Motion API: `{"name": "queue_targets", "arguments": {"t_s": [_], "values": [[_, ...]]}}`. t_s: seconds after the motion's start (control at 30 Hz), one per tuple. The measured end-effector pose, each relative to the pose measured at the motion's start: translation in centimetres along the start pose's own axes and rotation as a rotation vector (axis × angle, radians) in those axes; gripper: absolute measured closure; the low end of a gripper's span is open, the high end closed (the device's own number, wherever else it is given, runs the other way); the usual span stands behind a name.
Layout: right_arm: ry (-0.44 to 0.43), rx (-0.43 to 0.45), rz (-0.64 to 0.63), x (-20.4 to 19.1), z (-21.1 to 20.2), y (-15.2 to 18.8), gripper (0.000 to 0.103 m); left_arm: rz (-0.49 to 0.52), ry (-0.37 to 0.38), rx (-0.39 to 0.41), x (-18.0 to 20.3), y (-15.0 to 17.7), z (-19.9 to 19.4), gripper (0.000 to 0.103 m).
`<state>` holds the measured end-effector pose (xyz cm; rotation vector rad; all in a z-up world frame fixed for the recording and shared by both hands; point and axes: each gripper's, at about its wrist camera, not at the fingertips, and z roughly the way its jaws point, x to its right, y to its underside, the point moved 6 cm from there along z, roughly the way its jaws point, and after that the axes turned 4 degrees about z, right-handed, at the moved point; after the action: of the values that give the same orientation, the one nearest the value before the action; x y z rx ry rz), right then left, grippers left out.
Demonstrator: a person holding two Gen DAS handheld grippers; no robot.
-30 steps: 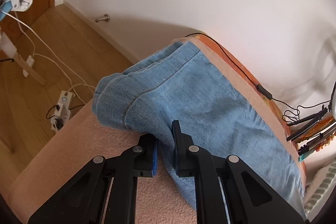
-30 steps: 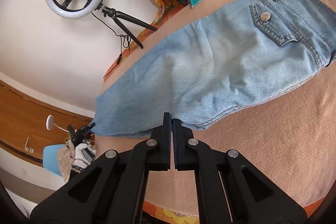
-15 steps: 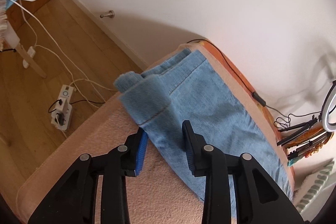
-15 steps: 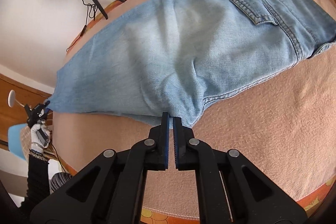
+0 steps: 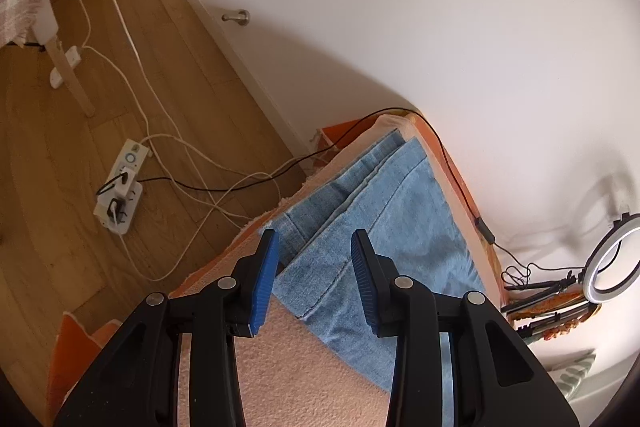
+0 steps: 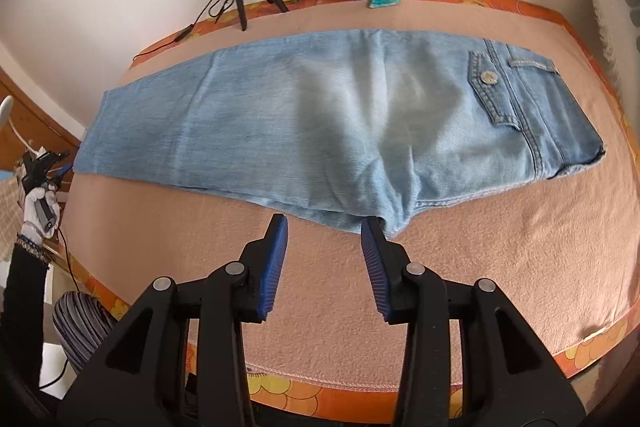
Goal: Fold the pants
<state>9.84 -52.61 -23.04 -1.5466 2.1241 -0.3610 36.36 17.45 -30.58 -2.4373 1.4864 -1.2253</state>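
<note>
Now the pants (image 6: pixel 340 123) lie flat on the bed (image 6: pixel 480 267), folded once lengthwise, it seems. Left gripper (image 5: pixel 314 263) holds nothing; right gripper (image 6: pixel 324 241) is opening, empty too. Next: grab the leg ends and fold them over.

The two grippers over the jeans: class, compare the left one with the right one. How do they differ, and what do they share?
The left gripper hangs over the hem end of the jeans, with denim showing between its fingers; the right gripper sits at the near edge by the seat, with mostly blanket between its fingers. The right gripper's jaws are opening. Both are black with blue pads, and neither is pinching cloth.
</note>
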Motion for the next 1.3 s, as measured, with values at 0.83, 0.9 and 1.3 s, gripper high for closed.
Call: {"name": "queue_targets", "arguments": {"t_s": [0.83,0.9,1.3], "values": [[-0.167,-0.019,-0.261,-15.0,6.4,-1.0,0.058,0.208,-0.058,0.023,2.6,2.4,-0.2,0.077],[-0.170,-0.015,-0.276,-15.5,6.3,-1.1,0.058,0.271,-0.101,0.051,3.3,2.4,-0.4,0.079],[-0.190,-0.008,-0.301,-17.6,6.2,-1.6,0.058,0.156,-0.101,0.041,0.7,1.9,-0.2,0.054]]}}
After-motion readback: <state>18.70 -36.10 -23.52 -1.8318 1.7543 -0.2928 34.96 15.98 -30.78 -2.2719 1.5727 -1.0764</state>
